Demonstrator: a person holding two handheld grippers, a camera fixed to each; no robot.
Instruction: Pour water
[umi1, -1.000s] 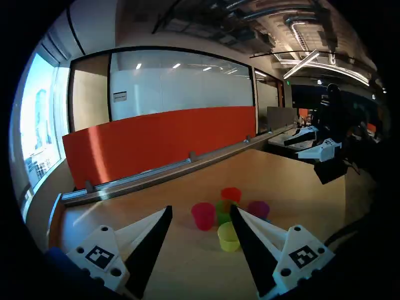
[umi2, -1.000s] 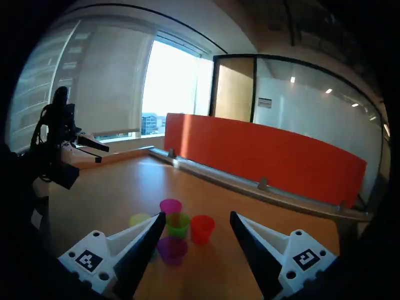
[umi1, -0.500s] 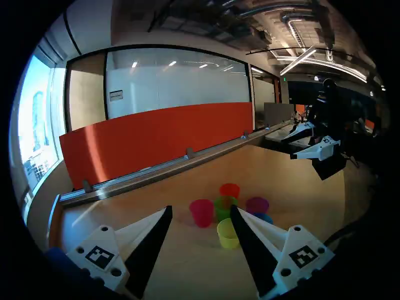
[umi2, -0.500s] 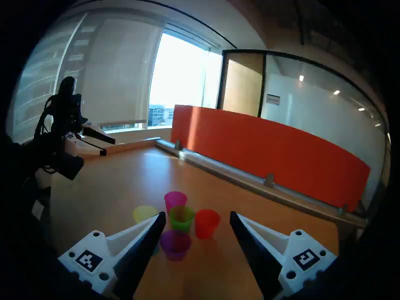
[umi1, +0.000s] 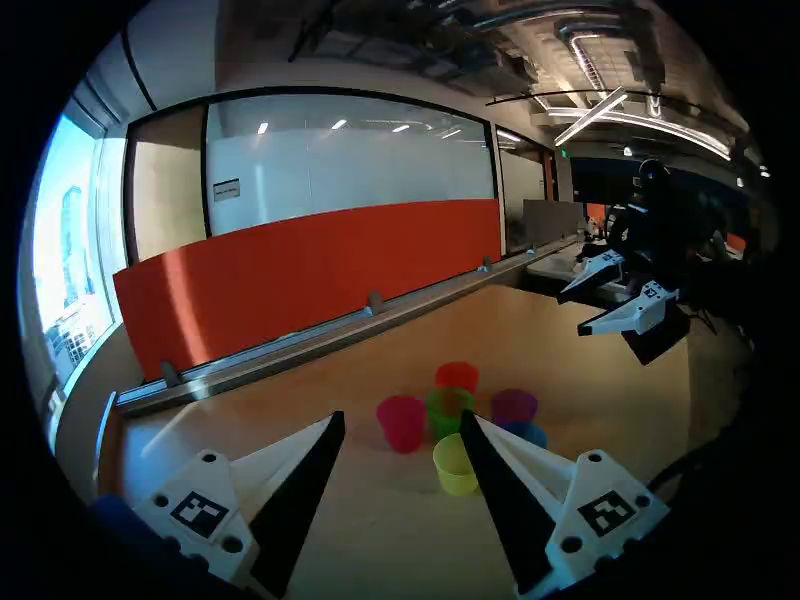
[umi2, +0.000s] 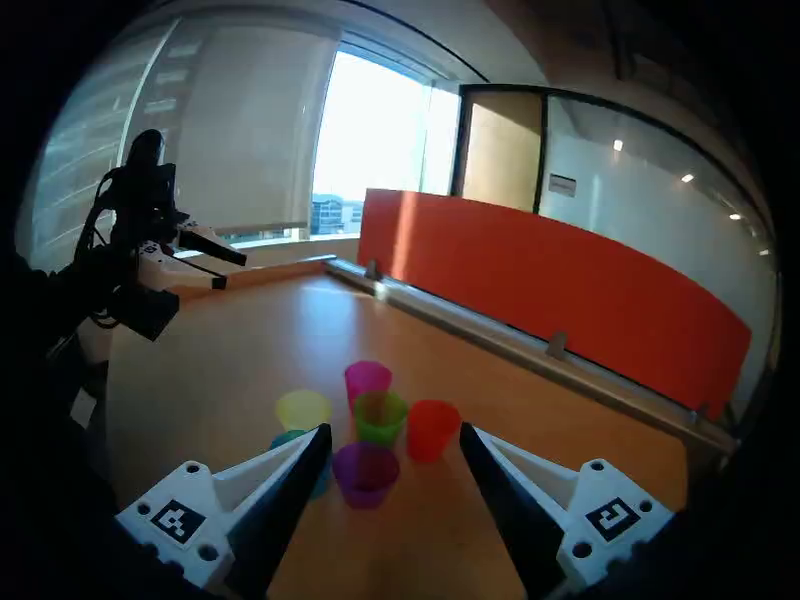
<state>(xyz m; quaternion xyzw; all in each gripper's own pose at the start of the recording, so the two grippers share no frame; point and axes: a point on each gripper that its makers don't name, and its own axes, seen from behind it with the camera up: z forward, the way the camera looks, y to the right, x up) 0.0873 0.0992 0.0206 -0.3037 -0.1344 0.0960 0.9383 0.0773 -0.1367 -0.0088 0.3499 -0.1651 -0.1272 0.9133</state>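
Several small coloured cups stand clustered on the wooden table (umi1: 560, 360). In the left gripper view they are a pink cup (umi1: 402, 424), a green cup (umi1: 445, 410), a red cup (umi1: 457, 377), a purple cup (umi1: 514, 405), a blue cup (umi1: 530, 435) and a yellow cup (umi1: 455, 466). My left gripper (umi1: 400, 418) hovers open just short of them, holding nothing. In the right gripper view the purple cup (umi2: 365, 473) is nearest, then the green cup (umi2: 380, 417), red cup (umi2: 432, 428), pink cup (umi2: 368, 380) and yellow cup (umi2: 303, 409). My right gripper (umi2: 395, 430) is open and empty.
An orange divider panel (umi1: 300, 270) and a metal rail (umi1: 330, 335) run along the table's far edge. The right gripper (umi1: 572, 315) hangs above the table's right side; the left gripper (umi2: 235, 273) hangs at the left by a bright window (umi2: 370, 150).
The right gripper has moved a little nearer the cups, which now sit larger and more to the right in its view. In the left gripper view the right gripper has drifted left and down.
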